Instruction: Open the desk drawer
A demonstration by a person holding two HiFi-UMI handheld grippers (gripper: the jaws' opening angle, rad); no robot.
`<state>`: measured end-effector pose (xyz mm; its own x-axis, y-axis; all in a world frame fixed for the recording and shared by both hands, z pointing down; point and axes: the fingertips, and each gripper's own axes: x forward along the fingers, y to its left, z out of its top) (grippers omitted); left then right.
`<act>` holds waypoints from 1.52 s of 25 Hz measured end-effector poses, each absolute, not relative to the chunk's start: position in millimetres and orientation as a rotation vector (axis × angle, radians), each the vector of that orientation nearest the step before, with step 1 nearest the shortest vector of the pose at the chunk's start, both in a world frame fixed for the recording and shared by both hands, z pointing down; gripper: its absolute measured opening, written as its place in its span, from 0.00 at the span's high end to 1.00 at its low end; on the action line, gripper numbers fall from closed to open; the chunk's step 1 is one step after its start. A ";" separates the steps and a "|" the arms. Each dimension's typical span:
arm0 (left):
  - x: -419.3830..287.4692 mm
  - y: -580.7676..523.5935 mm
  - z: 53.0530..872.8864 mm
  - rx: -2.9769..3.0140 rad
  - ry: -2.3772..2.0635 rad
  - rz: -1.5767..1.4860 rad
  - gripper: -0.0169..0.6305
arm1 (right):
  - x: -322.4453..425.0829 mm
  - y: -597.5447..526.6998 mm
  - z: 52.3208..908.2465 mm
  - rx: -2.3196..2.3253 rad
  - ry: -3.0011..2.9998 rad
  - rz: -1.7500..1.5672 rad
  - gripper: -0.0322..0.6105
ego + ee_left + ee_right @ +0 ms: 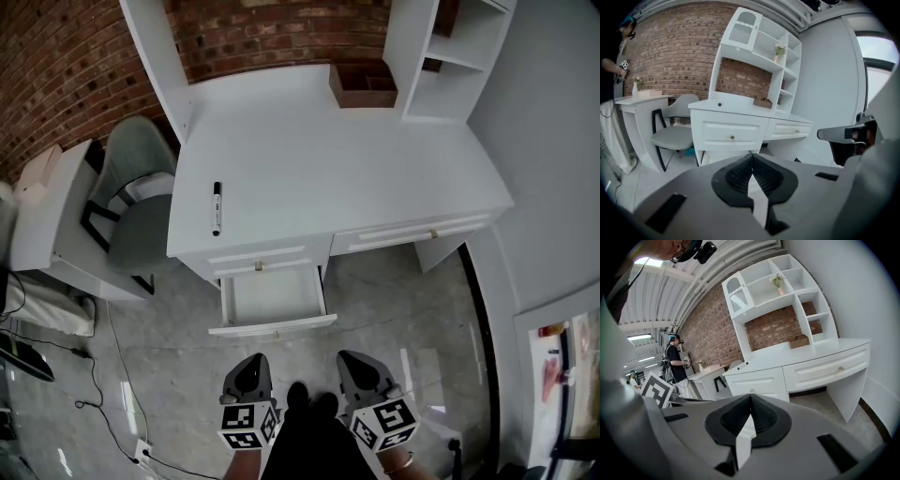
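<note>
One white desk (347, 159) against a brick wall. Three drawers under its top: two stacked at the desk's left end, one at the right. Lower left drawer (273, 298) pulled out over the floor in front of the desk, white inside showing. Upper left drawer (259, 255) and right drawer (422, 230) flush and closed, each with one small knob. One black-and-white marker pen (217, 208) lying near the desk's left front edge. One brown box (363, 84) at the back of the desk top, beside the shelf unit (450, 56). One grey chair (141, 211) just left of the desk, and beyond it what may be one small white side table (42, 220). Two grippers in front of the desk, well apart from the open drawer: left gripper (251, 361) and right gripper (354, 358) side by side, each bearing one marker cube. Both pairs of jaws pressed together, nothing between them.
</note>
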<state>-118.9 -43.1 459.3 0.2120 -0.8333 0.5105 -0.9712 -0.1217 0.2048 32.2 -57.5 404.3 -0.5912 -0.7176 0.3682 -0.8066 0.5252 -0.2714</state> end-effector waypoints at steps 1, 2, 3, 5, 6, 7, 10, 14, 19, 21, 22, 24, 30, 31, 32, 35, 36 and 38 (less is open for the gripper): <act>-120.2 -42.9 448.4 2.011 -1.673 0.357 0.96 | 34.8 -58.6 398.3 1.306 -2.554 0.611 0.94; -121.4 -42.2 438.1 2.018 -1.679 0.344 0.96 | 37.5 -59.2 392.4 1.317 -2.554 0.605 0.94; -122.6 -41.2 428.5 2.025 -1.684 0.332 0.96 | 39.9 -59.3 386.7 1.328 -2.555 0.599 0.94; -125.5 -39.1 410.6 2.040 -1.694 0.312 0.96 | 43.9 -58.7 375.8 1.344 -2.556 0.586 0.94; -127.4 -38.1 401.9 2.049 -1.702 0.304 0.96 | 45.6 -58.0 370.7 1.350 -2.557 0.581 0.94; -129.3 -36.9 393.6 2.059 -1.714 0.299 0.96 | 47.1 -57.1 365.4 1.356 -2.559 0.579 0.94; -134.1 -32.6 370.8 2.084 -1.745 0.294 0.96 | 50.2 -53.3 348.2 1.367 -2.583 0.583 0.94; -134.1 -28.7 343.2 2.115 -1.762 0.273 0.96 | 54.2 -49.0 328.2 1.377 -2.605 0.558 0.94; -127.9 -24.1 315.9 2.148 -1.763 0.223 0.96 | 59.9 -44.8 307.4 1.364 -2.621 0.489 0.94; -126.9 -23.6 306.4 2.163 -1.765 0.210 0.96 | 62.1 -44.3 301.4 1.366 -2.620 0.466 0.94; -126.6 -22.9 302.5 2.169 -1.765 0.206 0.96 | 63.3 -43.8 298.5 1.367 -2.619 0.455 0.95; -126.9 -20.4 296.3 2.175 -1.769 0.203 0.96 | 66.8 -41.3 294.8 1.376 -2.611 0.445 0.95; -123.6 -14.9 281.9 2.190 -1.786 0.189 0.96 | 82.3 -35.8 288.4 1.401 -2.607 0.425 0.94; -122.6 -14.4 279.7 2.194 -1.789 0.189 0.96 | 84.8 -35.5 287.2 1.404 -2.609 0.421 0.95; -121.5 -13.4 277.8 2.197 -1.792 0.191 0.96 | 87.0 -34.9 286.4 1.405 -2.613 0.420 0.94; -117.4 -9.6 272.5 2.207 -1.800 0.193 0.96 | 92.6 -32.7 285.0 1.407 -2.620 0.417 0.94; -116.2 -8.8 270.8 2.210 -1.803 0.190 0.96 | 94.3 -32.2 284.2 1.408 -2.619 0.412 0.94; -113.8 -7.8 268.5 2.212 -1.811 0.184 0.96 | 96.9 -32.1 281.4 1.406 -2.620 0.395 0.94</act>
<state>-113.8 -7.8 268.5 0.2080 -0.9400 0.2705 -0.9752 -0.1778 0.1319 96.9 -32.1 281.4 -0.5528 -0.7961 0.2463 -0.8333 0.5284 -0.1624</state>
